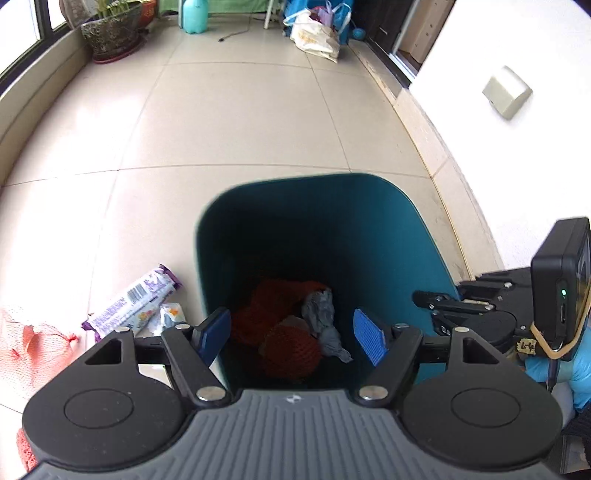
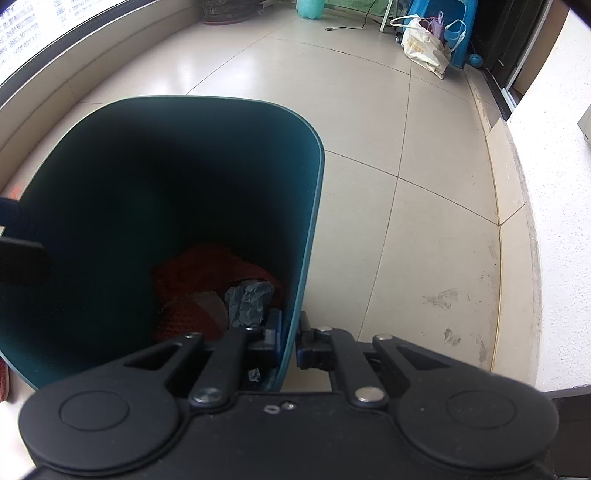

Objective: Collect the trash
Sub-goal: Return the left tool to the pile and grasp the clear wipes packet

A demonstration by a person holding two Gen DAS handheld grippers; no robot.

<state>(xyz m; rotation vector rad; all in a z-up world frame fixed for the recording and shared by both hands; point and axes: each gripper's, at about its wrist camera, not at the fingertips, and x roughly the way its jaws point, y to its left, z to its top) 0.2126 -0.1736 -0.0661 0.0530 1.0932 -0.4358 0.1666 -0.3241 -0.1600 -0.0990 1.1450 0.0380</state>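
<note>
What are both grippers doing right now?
Left gripper: open, nothing between its jaws, above the bin.
Right gripper: shut on the bin wall.

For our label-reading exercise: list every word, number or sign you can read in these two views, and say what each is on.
"b-4", handwritten and only roughly legible: small tag on the right gripper.
Purple snack wrapper on the floor: barcode and print, too blurred to read.
White carrier bag: yellow lettering, too small to read.
Window: rows of text, too blurred to read.
</note>
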